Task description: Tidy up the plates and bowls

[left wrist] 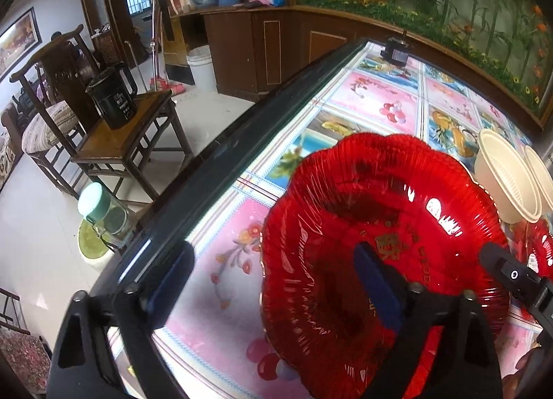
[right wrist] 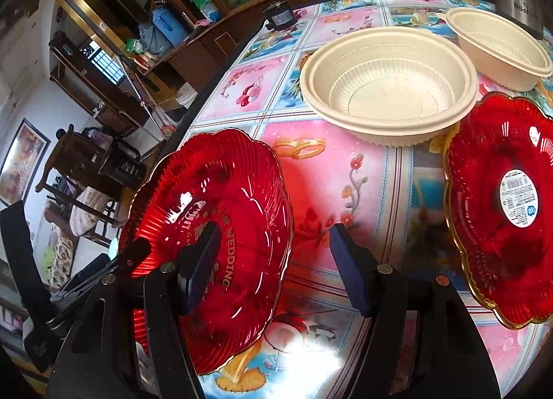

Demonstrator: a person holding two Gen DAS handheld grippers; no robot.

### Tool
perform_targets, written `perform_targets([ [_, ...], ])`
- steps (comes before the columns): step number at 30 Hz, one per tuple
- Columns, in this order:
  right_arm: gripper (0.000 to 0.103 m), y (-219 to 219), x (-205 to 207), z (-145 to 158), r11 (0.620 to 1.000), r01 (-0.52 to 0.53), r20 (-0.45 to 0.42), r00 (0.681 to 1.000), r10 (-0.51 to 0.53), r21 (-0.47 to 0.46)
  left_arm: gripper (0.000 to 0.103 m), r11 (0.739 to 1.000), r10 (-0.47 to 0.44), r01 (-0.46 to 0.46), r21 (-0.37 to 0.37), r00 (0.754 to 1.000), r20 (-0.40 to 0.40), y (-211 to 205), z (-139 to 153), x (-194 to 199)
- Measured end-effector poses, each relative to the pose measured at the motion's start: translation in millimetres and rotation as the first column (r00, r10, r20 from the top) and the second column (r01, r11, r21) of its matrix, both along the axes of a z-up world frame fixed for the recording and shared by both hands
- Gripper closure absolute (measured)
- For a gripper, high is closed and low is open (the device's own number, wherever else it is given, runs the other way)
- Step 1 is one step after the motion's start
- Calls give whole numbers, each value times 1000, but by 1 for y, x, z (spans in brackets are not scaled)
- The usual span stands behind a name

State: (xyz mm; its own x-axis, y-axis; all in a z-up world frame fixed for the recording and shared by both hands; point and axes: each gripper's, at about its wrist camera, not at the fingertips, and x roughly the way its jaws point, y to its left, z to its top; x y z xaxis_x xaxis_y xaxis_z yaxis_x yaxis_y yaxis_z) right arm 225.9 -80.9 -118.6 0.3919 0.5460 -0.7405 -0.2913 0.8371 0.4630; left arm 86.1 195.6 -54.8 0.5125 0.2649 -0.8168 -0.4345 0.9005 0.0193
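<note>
Now the left gripper (left wrist: 273, 281) sits wide around the near rim of the red plate (left wrist: 380, 226) at the table (left wrist: 221, 164) edge, the right gripper (right wrist: 273, 267) half open and empty, and a bad pinch could tip the plate onto the floor.

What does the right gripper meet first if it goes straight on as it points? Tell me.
Probably the bare flowered tablecloth: the right gripper points down at the gap between the red plate on its left and the cream bowl beyond. Depth is unclear.
</note>
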Motion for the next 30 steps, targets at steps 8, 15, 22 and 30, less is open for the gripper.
perform_targets([
  [8,81,7,6,-17,1000,-24,-67,997,24,2,54,998,-6,4,-64,999,-40,1,-19,7],
  [15,94,6,6,-21,1000,-13,-64,998,13,9,71,998,-15,15,-65,1000,-1,-3,-17,4],
  [22,95,6,5,-20,1000,-11,-42,999,11,-1,74,998,-33,34,-43,999,21,-3,-17,3],
  [30,95,6,-1,-16,1000,-8,-11,1000,7,-11,80,993,-65,66,-94,998,14,1,-16,-4],
])
